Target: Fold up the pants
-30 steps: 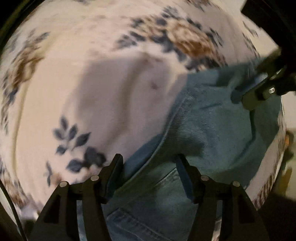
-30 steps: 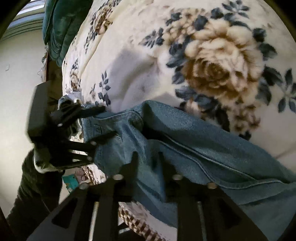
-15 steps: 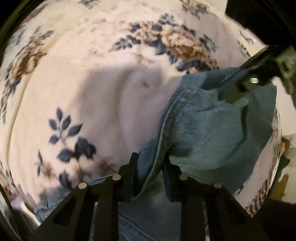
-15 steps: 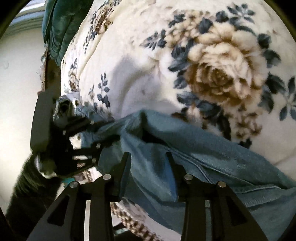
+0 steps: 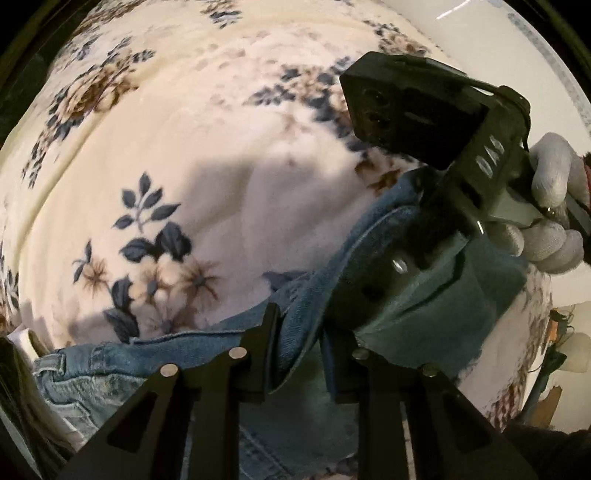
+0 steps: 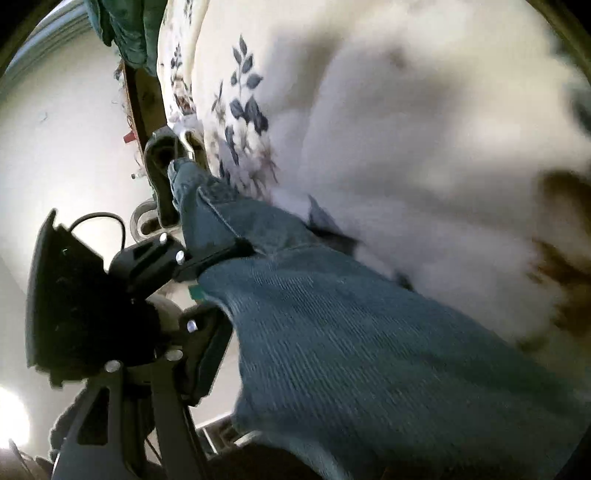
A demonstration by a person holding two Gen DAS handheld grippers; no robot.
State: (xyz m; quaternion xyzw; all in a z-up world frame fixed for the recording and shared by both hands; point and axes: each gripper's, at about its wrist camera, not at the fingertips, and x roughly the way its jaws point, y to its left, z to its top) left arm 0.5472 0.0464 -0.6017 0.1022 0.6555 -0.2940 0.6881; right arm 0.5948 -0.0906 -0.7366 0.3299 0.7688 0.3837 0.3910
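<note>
Blue denim pants point(image 5: 184, 354) lie on a cream floral blanket point(image 5: 184, 147) near the bed's edge. My left gripper point(image 5: 299, 332) points steeply down and its jaws are closing, with a raised fold of the denim pinched between the pads. My right gripper point(image 5: 399, 266), held by a gloved hand point(image 5: 550, 206), reaches over the same cloth close by. In the right wrist view the pants point(image 6: 351, 350) drape across my right gripper point(image 6: 295, 332). Its jaws are opening. One finger point(image 6: 210, 350) stands just off the cloth's edge and the other is hidden under denim. The left gripper point(image 6: 218, 284) grips the hem there.
The blanket point(image 6: 406, 129) covers the whole bed. A wooden bed frame point(image 6: 144, 96) and pale wall lie beyond its edge. A teal cloth point(image 6: 125, 29) hangs at the bed's far corner. Clutter sits low past the bed's edge point(image 5: 554, 350).
The left jaws went from wide apart to pinched on a denim fold and lifted it. The right jaws spread and released the cloth, and that gripper swung in close to the left one.
</note>
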